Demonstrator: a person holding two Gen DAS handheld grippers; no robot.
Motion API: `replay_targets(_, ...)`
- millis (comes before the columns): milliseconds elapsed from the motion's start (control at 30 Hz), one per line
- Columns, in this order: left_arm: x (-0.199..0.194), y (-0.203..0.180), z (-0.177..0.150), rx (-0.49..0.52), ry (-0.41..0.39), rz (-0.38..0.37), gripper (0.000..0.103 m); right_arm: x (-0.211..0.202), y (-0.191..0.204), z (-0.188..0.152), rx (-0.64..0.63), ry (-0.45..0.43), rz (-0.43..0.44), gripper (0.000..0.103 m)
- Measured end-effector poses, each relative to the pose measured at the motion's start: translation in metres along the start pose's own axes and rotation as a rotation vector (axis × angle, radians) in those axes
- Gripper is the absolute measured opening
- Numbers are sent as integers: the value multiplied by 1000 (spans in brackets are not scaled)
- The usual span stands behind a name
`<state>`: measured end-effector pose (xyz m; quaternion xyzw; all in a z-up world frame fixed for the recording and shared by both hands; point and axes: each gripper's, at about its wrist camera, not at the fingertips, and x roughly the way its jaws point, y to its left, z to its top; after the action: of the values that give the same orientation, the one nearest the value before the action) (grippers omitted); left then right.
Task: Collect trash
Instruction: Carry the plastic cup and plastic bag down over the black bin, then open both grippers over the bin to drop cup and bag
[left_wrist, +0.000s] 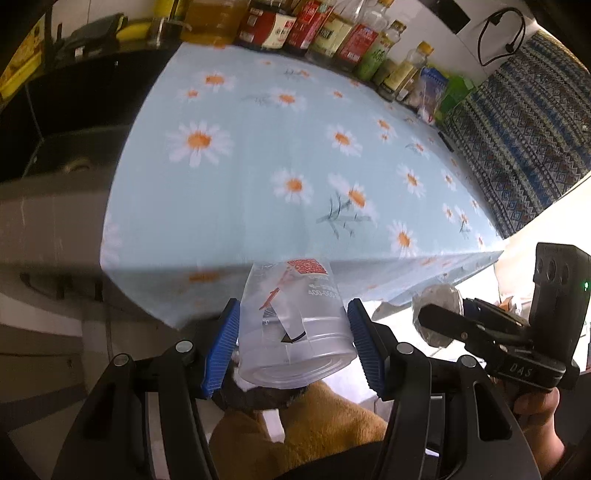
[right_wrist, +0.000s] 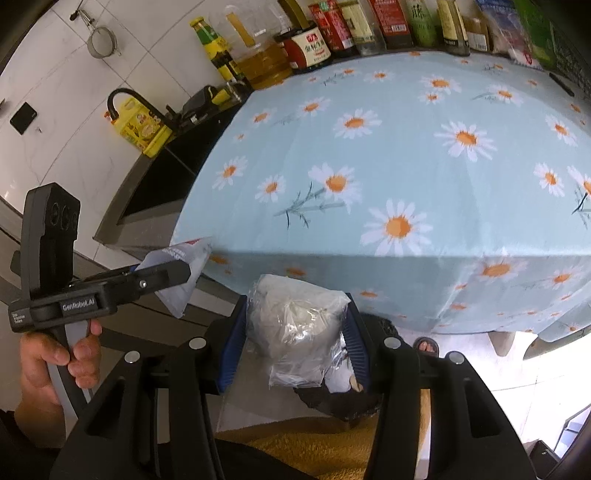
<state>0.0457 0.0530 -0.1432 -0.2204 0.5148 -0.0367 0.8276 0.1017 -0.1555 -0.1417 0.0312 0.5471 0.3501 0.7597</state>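
Trash is already held in both grippers: a clear plastic cup with red print and a torn white label (left_wrist: 295, 321) is clamped on its side between the blue ribbed pads (left_wrist: 221, 354) of the left gripper (left_wrist: 293, 350), its rim turned toward the camera, and a crumpled clear plastic bag with greyish-white stuff inside (right_wrist: 295, 325) is pinched between the pads of the right gripper (right_wrist: 293, 343). Both pieces are carried clear of the table covered with a light blue daisy-print cloth (left_wrist: 258, 166), just off its near edge; no further loose trash is seen on the cloth. A row of sauce and oil bottles (left_wrist: 314, 33) is lined up along the far edge, and a dark sink with a black tap (right_wrist: 155, 177) is seen to the left of the table.

Both grippers are tilted steeply downward, side by side, over a dark opening (right_wrist: 340, 402) that is glimpsed just beneath the loads; it is judged to be a bin or bag, though too little of it is shown to be sure. The step in hand is judged to be the carry to the drop. Next, each load is to be brought squarely above that opening and the jaws widened so that cup and bag fall in; the cup's open rim may catch on a pad, so a full release is called for
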Motion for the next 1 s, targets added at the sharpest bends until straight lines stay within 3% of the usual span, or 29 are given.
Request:
replay_targets(500, 44, 9, -53, -10, 166, -26, 58, 29, -11, -31, 85, 82, -44, 50)
replay_targets(900, 62, 10, -74, -16, 239, -47, 58, 34, -20, -51, 147, 107, -49, 52)
replay_targets(1000, 66, 8, -74, -15, 256, -60, 65, 33, -29, -51, 197, 116, -51, 53)
